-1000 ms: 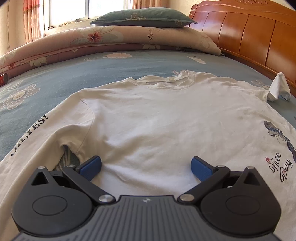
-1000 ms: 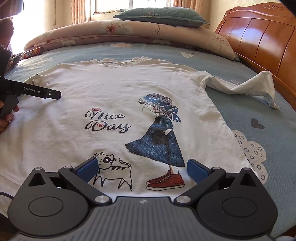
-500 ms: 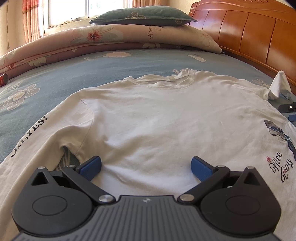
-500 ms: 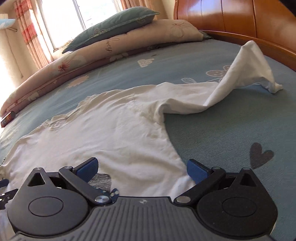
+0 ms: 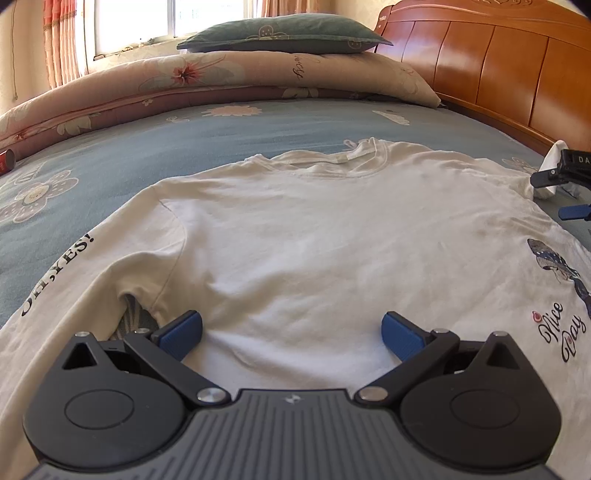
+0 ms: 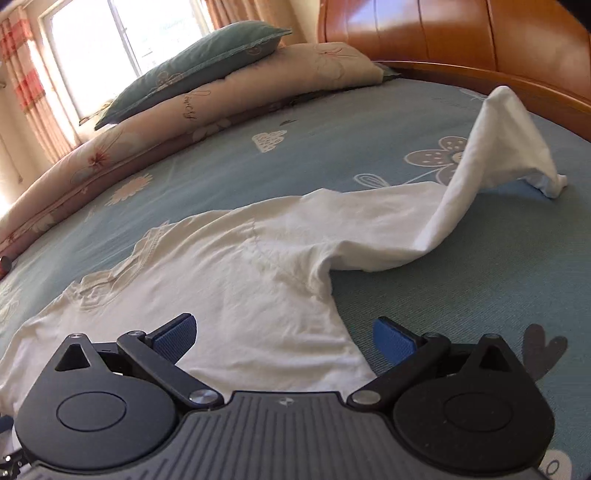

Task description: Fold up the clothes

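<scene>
While both hover low, left tool (image 5: pixel 291 330) released over shirt (image 5: pixel 314 251), right tool (image 6: pixel 284 334) released.

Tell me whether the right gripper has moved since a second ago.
Yes. The right gripper has swung off the shirt's printed front toward the crumpled sleeve and the headboard, which now fills more of its view.

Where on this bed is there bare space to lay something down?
Bare bedsheet lies between the shirt collar and the rolled quilt, and right of the shirt's hem, below its twisted sleeve. The shirt fills the middle.
</scene>
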### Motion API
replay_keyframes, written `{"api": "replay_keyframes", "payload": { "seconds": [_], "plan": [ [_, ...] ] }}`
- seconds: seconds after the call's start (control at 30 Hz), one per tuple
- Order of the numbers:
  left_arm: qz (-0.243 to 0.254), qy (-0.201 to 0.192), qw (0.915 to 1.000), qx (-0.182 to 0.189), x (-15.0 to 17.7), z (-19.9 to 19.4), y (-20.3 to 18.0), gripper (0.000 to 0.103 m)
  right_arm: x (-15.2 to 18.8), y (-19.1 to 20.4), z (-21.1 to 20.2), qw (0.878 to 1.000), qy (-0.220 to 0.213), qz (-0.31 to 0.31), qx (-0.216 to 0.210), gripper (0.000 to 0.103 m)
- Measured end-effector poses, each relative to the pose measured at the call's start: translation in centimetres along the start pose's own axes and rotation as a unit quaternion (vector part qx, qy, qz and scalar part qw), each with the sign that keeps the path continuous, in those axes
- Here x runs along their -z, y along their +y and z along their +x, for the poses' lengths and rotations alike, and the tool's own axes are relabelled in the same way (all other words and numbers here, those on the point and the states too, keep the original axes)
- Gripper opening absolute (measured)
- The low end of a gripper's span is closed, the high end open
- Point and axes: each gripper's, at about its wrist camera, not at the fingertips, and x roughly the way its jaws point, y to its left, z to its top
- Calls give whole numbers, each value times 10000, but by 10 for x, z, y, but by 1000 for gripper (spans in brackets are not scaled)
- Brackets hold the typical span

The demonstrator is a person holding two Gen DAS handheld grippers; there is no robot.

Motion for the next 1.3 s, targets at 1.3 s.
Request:
{"api": "replay_keyframes", "payload": {
  "seconds": [1.3],
  "plan": [
    [-284, 691, 9953, -611, 61, -106, -48, 102, 95, 32, -40, 9734, 230, -2278, -128, 103]
  ]
}}
